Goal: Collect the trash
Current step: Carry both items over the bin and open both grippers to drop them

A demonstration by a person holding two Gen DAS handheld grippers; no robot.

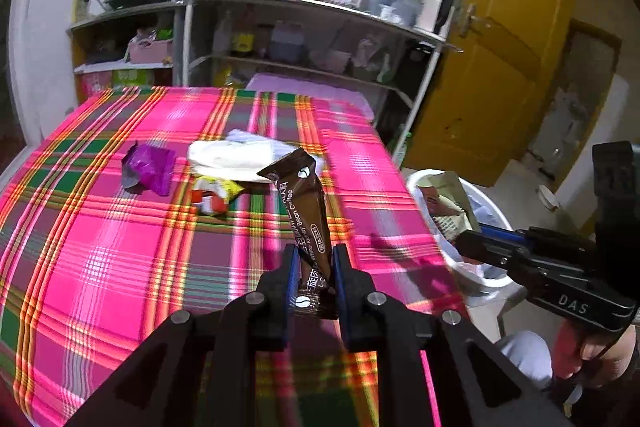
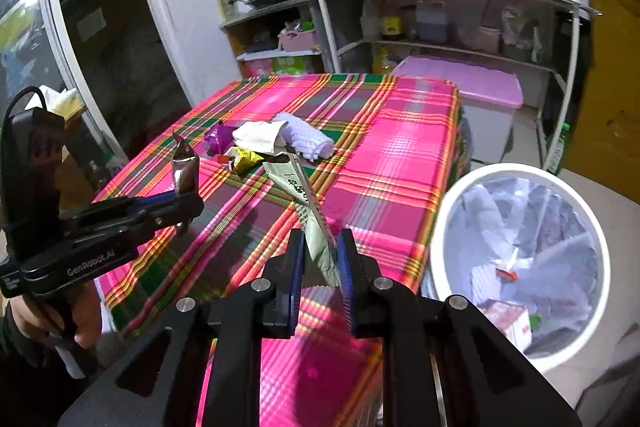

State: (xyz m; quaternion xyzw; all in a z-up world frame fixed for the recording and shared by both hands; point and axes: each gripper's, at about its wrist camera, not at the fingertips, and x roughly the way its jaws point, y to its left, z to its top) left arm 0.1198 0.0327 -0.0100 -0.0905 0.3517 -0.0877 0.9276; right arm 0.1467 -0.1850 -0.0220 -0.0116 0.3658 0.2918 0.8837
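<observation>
Both grippers carry litter off the plaid-clothed worktop: left gripper jaws clamped on a brown coffee sachet, right gripper on a pale green packet, next to drop into the white lined bin.

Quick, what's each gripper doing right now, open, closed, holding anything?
Left gripper: closed on the brown coffee sachet.
Right gripper: closed on the pale green sachet.

Surface with trash clustered mid-way across: crumpled wrapper at left, paper bag beside it, small packets in front. Rolled cloth behind the bag, possibly touching. Waste bin on the floor off the right edge. Shelving behind.
</observation>
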